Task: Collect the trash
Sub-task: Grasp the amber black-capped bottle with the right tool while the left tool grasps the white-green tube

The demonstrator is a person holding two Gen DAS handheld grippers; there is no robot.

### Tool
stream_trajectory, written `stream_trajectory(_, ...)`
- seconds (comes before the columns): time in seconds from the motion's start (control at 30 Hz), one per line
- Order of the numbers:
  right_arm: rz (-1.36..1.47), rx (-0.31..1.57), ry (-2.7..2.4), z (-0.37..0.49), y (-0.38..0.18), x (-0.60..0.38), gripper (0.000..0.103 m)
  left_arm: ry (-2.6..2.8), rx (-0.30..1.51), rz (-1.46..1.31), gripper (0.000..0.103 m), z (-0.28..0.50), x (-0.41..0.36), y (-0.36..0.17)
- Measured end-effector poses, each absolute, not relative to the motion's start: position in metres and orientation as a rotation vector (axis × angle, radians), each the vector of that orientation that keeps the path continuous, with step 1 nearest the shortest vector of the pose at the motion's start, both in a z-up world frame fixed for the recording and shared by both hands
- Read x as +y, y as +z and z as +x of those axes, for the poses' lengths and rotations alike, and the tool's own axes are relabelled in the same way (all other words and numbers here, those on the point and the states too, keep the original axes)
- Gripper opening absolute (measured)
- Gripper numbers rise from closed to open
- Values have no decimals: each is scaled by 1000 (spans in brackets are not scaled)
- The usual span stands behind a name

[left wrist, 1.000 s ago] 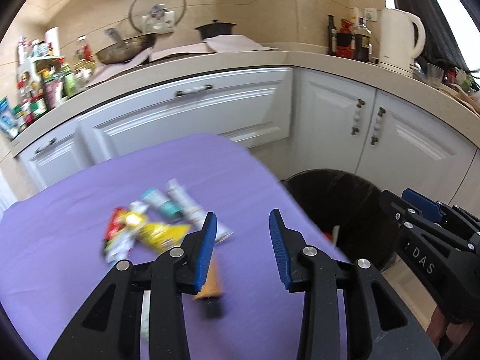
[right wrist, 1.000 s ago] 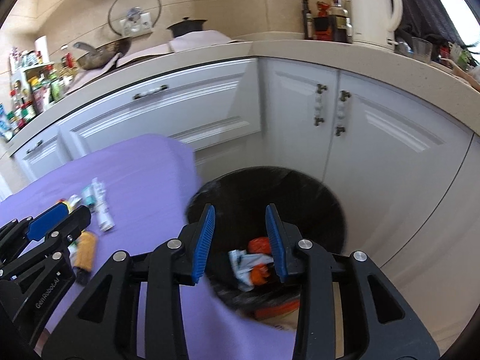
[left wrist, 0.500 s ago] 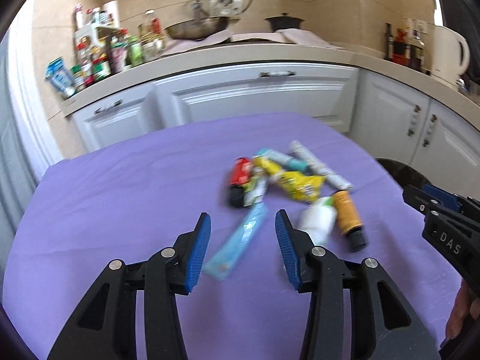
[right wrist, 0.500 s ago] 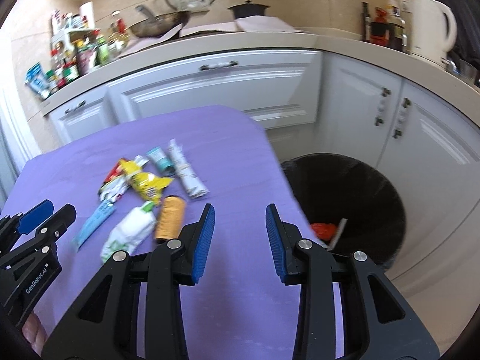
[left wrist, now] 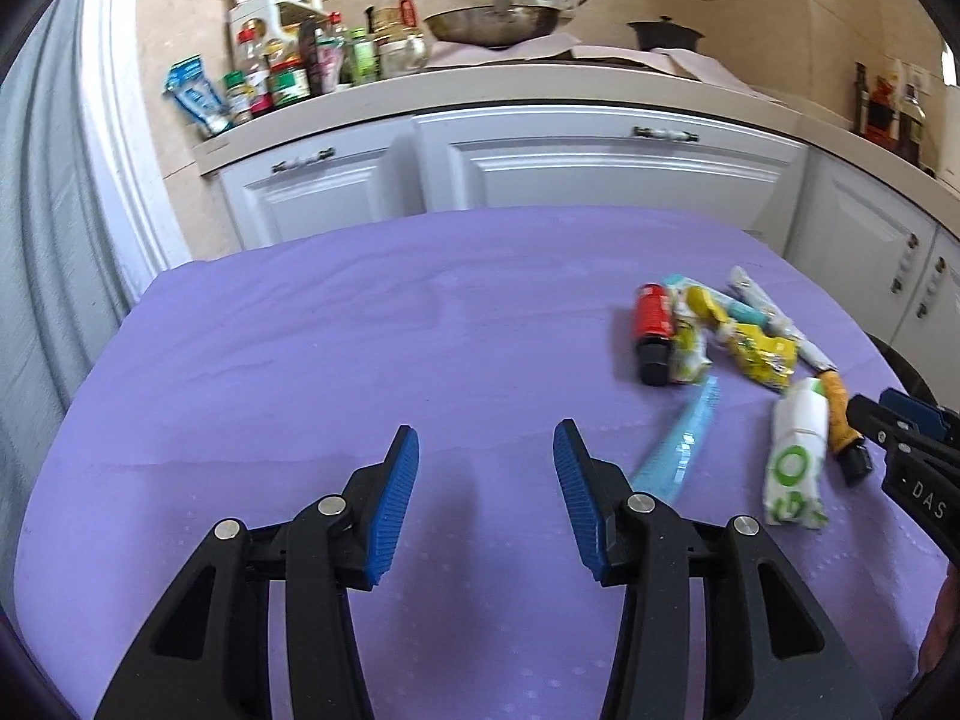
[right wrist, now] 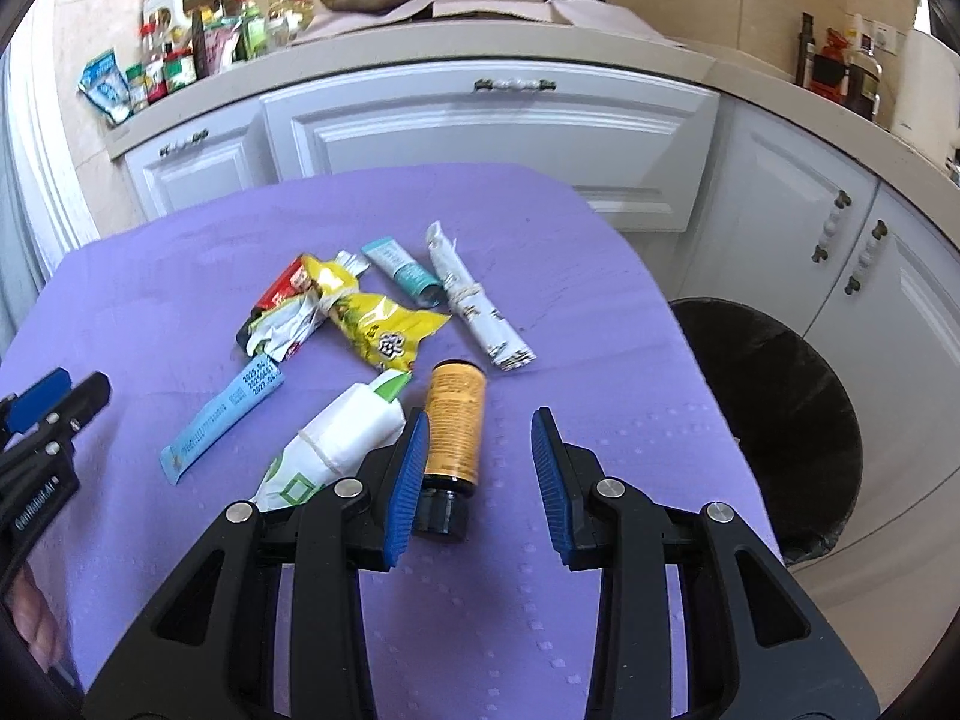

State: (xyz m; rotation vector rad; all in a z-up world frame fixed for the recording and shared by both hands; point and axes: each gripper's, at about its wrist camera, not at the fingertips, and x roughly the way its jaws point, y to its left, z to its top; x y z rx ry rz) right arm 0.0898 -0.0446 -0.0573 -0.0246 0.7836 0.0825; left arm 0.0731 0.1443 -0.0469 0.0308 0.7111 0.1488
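Presently, left gripper (left wrist: 486, 459): jaws spread wide, nothing between them; it hangs over a bare part of the purple tablecloth (left wrist: 360, 348), with the trash pile off to its right.
Right gripper (right wrist: 477, 450): jaws spread wide, gripping nothing; the orange bottle (right wrist: 454, 429) lies on the cloth just beside the left blue pad (right wrist: 408, 474), its black cap partly behind that pad; contact cannot be told.
Trash pile: white-green pouch (right wrist: 336, 444), blue sachet (right wrist: 225, 414), yellow wrapper (right wrist: 384, 330), red packet (right wrist: 282, 294), teal tube (right wrist: 402, 270) and rolled white wrapper (right wrist: 480, 312) lie close together mid-table.
Trash bin (right wrist: 774, 420): black-lined, on the floor at the table's right edge; its contents are not visible.
Hidden parts: the pouch's lower end sits behind the right gripper's left arm.
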Motion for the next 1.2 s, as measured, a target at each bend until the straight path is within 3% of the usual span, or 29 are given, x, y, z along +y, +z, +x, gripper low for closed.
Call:
stream_trajectory(0.23, -38, 855, 96, 101, -67, -39, 33, 135, 713, 11, 51, 72, 144, -46)
stream_trajectory(0.3, -36, 868, 102, 103, -70, -38, 24, 123, 710, 14, 52, 71, 140, -45)
stream_trajectory(0.73, -21, 828, 56, 89, -65, -63, 23, 7, 715, 18, 54, 69, 97, -42)
stream_trajectory(1.2, 31, 778, -40, 68, -58, -118, 23, -136, 753, 73, 68, 77, 39, -57)
